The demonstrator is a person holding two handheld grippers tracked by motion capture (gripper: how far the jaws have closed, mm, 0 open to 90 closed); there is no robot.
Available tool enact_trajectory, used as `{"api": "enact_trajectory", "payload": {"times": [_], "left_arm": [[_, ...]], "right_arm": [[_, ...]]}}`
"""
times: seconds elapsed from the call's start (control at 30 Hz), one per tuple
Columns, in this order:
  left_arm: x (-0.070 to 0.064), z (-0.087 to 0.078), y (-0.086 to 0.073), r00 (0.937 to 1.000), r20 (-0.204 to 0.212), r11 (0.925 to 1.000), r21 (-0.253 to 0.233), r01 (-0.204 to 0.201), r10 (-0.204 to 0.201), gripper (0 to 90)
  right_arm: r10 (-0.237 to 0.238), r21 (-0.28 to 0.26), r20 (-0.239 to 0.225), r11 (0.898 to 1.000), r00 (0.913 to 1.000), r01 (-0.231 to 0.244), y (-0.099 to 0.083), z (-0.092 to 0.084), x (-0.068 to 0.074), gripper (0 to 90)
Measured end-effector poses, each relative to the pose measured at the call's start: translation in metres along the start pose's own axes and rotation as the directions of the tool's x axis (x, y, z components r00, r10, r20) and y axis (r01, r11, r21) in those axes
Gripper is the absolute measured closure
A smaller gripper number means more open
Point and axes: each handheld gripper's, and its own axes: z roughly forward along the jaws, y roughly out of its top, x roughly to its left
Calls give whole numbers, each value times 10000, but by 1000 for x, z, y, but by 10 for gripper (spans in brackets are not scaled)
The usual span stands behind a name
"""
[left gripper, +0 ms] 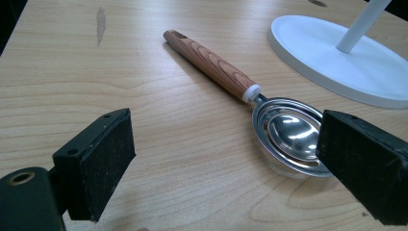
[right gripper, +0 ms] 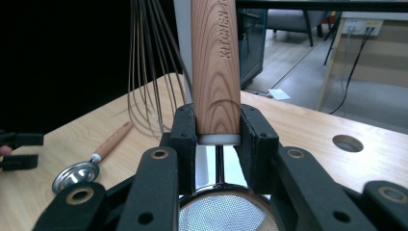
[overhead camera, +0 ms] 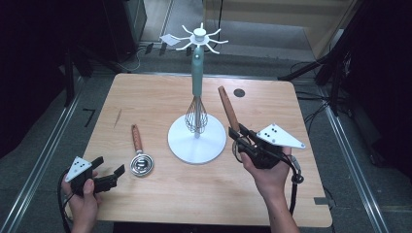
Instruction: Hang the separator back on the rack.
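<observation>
Right tongs (right gripper: 217, 130) clamp strainer (right gripper: 215, 62) (handle upward).

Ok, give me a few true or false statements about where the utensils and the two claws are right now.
1. The right claw grips a wooden-handled strainer. True.
2. The whisk lies flat on the table. False: it hangs on the white stand.
3. The left claw is clamped on the egg separator. False: its jaws stand open, and the separator lies on the table.
4. The egg separator has a wooden handle. True.
5. The strainer's handle points up out of the right claw. True.
</observation>
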Motion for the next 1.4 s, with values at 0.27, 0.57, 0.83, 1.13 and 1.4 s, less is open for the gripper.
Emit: {"api": "enact_trajectory", "payload": {"times": [0.27,0.57,0.83,1.13,1.4], "left_arm": [[0,0,0,10000,-18,10000,10,-9,9,69],[0,0,0,10000,4,10000,-14,21,-21,69],[0,0,0,10000,2,10000,-1,10,-10,69],[0,0,0,10000,22,10000,-3,21,-21,69],[0,0,0,10000,34,10000,-27,37,-36,69]], "right_arm": [[-193,-581,27,9981,9998,194,7,-1,9,722],[-324,-1040,-23,9941,9995,320,19,1,16,722],[-566,-1303,3,9899,9984,562,28,3,20,722],[-525,-1586,153,9858,9985,543,36,1,21,722],[-463,-1822,226,9820,9987,497,41,0,21,722]]}}
